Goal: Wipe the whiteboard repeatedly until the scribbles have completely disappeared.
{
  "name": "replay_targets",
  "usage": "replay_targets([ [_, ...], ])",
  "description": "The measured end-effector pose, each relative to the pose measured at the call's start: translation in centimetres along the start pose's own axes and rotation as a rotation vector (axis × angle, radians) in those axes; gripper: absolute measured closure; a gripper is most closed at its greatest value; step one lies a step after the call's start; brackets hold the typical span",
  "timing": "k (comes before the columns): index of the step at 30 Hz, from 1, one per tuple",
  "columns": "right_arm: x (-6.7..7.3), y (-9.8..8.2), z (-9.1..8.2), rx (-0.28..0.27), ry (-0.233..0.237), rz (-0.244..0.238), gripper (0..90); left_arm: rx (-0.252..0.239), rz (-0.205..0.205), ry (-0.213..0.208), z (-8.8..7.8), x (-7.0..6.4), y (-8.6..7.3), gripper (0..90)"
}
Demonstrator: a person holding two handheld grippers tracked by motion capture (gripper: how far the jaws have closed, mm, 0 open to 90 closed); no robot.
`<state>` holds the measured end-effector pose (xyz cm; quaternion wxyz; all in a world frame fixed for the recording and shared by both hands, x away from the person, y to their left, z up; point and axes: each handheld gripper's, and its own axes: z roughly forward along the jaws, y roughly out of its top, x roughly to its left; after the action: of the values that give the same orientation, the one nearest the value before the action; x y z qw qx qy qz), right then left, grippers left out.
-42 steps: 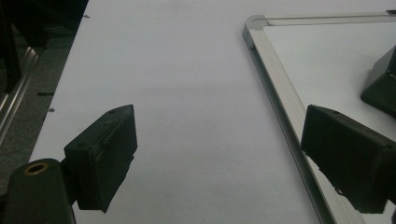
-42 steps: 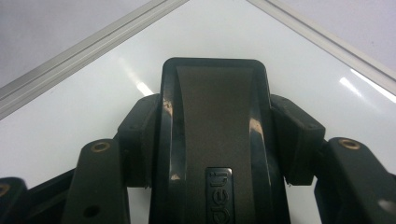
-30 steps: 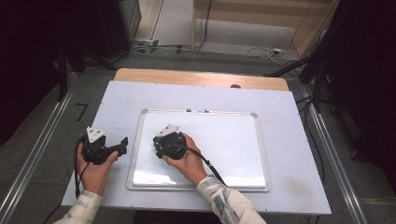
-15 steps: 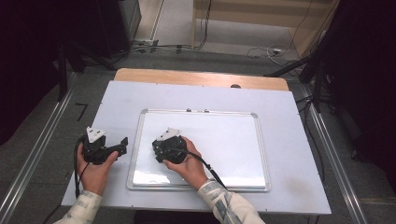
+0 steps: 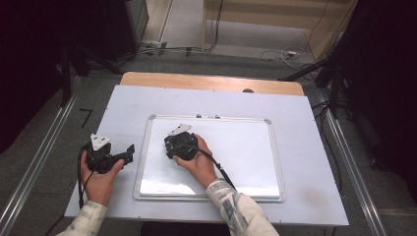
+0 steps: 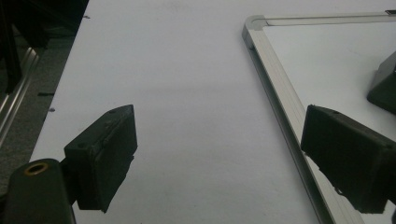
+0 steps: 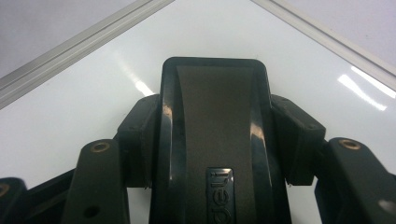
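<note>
Eraser pressed on the whiteboard

My right claw (image 7: 212,154) clamps the hard, slick eraser (image 7: 215,135) by its sides on the whiteboard (image 5: 246,147); left claw (image 6: 233,158) wide open, empty

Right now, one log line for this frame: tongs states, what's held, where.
left tongs: open, over white tabletop beside board | right tongs: shut on black plastic whiteboard eraser | eraser on silver-framed whiteboard, upper-left area
</note>
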<state>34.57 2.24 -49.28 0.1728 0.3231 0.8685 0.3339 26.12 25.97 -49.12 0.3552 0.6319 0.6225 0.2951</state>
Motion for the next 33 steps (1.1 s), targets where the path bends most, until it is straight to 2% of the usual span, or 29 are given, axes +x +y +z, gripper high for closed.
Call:
replay_targets([
  [3,0.2,0.0,0.0,-0.001,-0.013,-0.017,38.6,0.001,0.0,0.0,0.0,0.0,0.0,11.3],
  [7,0.6,-0.2,-0.3,0.004,-0.003,-0.026,38.6,-0.001,0.001,0.0,0.1,0.0,0.0,11.3],
  [8,1.1,-0.5,-0.6,0.004,0.008,-0.046,38.6,-0.001,0.002,0.001,0.1,0.0,0.0,11.3],
  [13,2.0,-1.0,-1.1,0.0,0.029,-0.068,38.6,0.003,0.005,0.0,0.1,-0.1,0.1,11.3],
  [16,3.0,-1.7,-1.9,0.0,0.054,-0.098,38.6,0.002,0.004,0.001,0.1,-0.1,0.0,11.3],
  [21,3.2,-2.2,-2.3,0.002,0.071,-0.111,38.6,0.0,0.002,0.001,0.1,-0.1,0.0,11.3],
  [23,3.1,-2.1,-2.3,0.008,0.081,-0.103,38.6,-0.001,0.0,0.001,0.1,-0.1,0.0,11.3],
  [25,2.4,-1.8,-2.0,0.006,0.044,-0.076,38.5,0.0,0.0,0.001,0.0,-0.1,0.0,11.3],
  [28,1.1,-1.4,-1.5,0.005,0.013,-0.042,38.5,-0.001,-0.001,0.001,0.0,-0.1,0.0,11.3],
  [29,1.1,-1.4,-1.5,0.005,0.013,-0.042,38.5,0.0,-0.001,0.001,0.0,-0.1,0.0,11.3],
  [31,-0.2,-0.8,-0.8,0.01,-0.022,-0.015,38.5,0.0,0.002,0.0,0.1,-0.1,0.0,11.3],
  [33,-0.4,-0.7,-0.7,0.011,-0.022,-0.012,38.5,0.001,0.003,0.0,0.1,-0.1,0.0,11.3],
])
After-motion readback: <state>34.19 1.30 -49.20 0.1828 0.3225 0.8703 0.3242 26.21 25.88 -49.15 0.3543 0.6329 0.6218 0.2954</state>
